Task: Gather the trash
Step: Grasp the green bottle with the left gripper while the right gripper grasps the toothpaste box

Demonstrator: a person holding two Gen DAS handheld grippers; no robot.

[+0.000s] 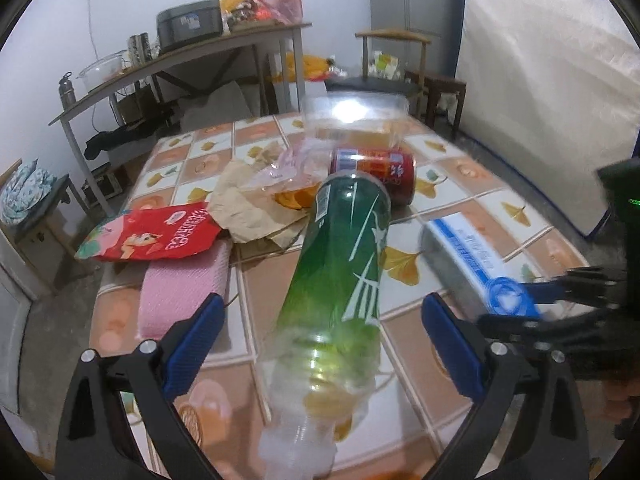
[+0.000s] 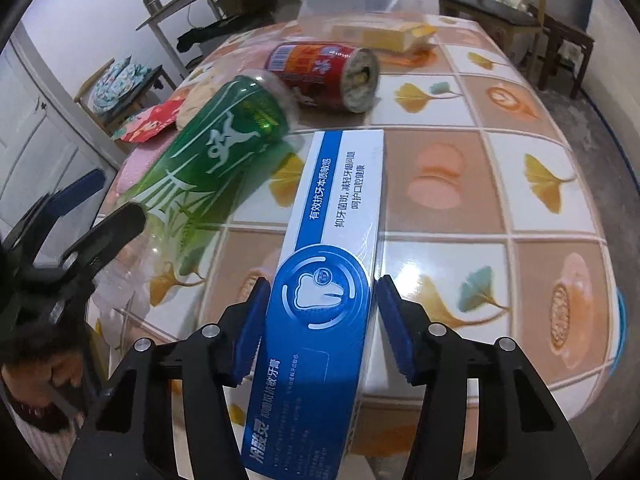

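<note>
A green plastic bottle point(image 1: 344, 264) lies on the tiled table point(image 1: 472, 184), neck toward me. My left gripper point(image 1: 324, 346) is open and straddles its clear neck end without touching it. A blue and white toothpaste box point(image 2: 332, 240) lies flat beside the bottle point(image 2: 224, 140). My right gripper point(image 2: 324, 320) is closed on the box's near end, its pads flush against both long sides. Beyond them a red can point(image 1: 372, 172) lies on its side.
A red snack bag point(image 1: 156, 236), crumpled brown paper point(image 1: 248, 208), clear film with orange peel point(image 1: 294, 196) and a pink cloth point(image 1: 180, 292) lie at the left. A clear plastic tub point(image 2: 356, 4) stands at the far edge. Chairs and a shelf table surround the table.
</note>
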